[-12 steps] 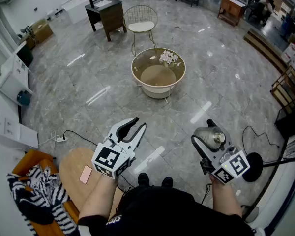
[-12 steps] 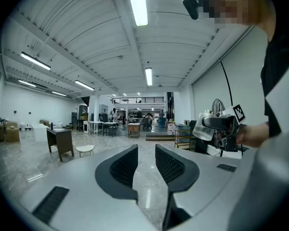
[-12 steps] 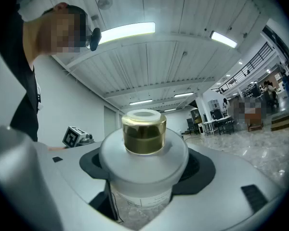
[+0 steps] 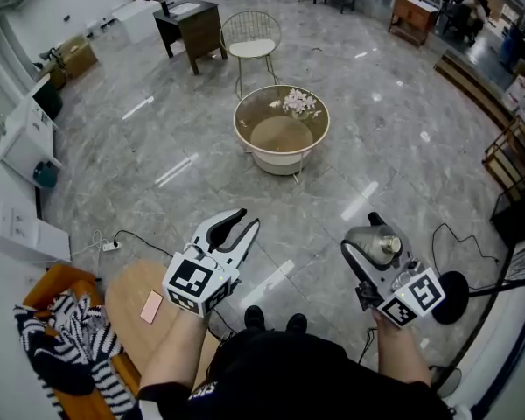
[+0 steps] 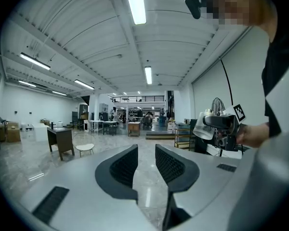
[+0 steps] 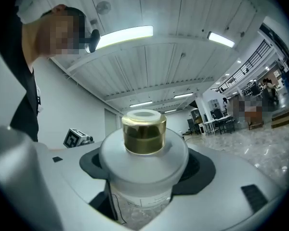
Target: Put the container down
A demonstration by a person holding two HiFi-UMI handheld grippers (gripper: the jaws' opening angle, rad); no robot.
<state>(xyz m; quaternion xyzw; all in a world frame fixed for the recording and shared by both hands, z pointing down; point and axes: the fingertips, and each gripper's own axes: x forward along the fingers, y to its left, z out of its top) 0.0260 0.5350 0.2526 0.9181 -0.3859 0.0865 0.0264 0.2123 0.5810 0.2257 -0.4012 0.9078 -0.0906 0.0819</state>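
Note:
My right gripper point(image 4: 368, 238) is shut on the container point(image 4: 381, 245), a clear jar with a white lid and a gold knob, held in the air above the marble floor at the lower right of the head view. In the right gripper view the container point(image 6: 143, 150) fills the space between the dark pads point(image 6: 202, 170), knob pointing away from the camera. My left gripper point(image 4: 246, 219) hangs at lower centre, its jaws a narrow gap apart with nothing between them. The left gripper view shows those empty jaws point(image 5: 145, 157) and, at right, the container point(image 5: 204, 129) in the other gripper.
A round cream table point(image 4: 245, 143) with white flowers stands ahead on the floor. A wire chair point(image 4: 249, 38) and a dark desk point(image 4: 188, 20) are behind it. At lower left are a wooden stool point(image 4: 127, 300) with a pink phone and striped cloth point(image 4: 61, 348). Cables and a black stand point(image 4: 451, 296) lie right.

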